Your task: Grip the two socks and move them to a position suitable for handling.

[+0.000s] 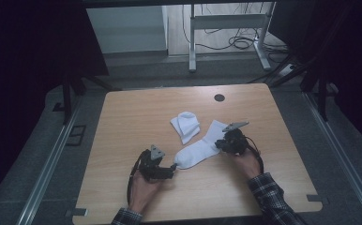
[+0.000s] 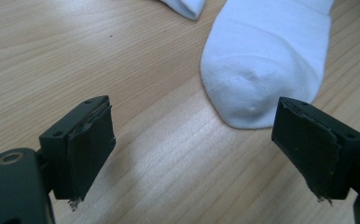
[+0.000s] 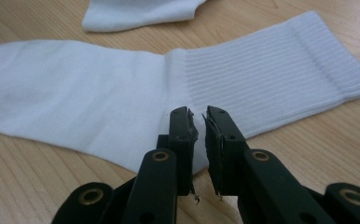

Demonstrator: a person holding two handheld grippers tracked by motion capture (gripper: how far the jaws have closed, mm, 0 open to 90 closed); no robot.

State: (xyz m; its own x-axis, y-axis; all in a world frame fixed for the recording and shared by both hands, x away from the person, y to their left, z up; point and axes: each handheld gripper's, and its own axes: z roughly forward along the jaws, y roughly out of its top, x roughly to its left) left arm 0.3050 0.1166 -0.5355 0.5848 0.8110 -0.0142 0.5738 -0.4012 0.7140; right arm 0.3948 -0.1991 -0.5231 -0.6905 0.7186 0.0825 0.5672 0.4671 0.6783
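On the table (image 1: 123,112), both grippers flank 1 flat white sock (image 1: 199,151).

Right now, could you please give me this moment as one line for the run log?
left gripper: open, by flat sock toe | right gripper: nearly closed at sock's heel edge, grip unclear | folded sock: apart on table

The light wooden table (image 1: 123,140) carries a flat white sock (image 1: 199,147); at its eleven o'clock lies a folded white sock (image 1: 185,125).
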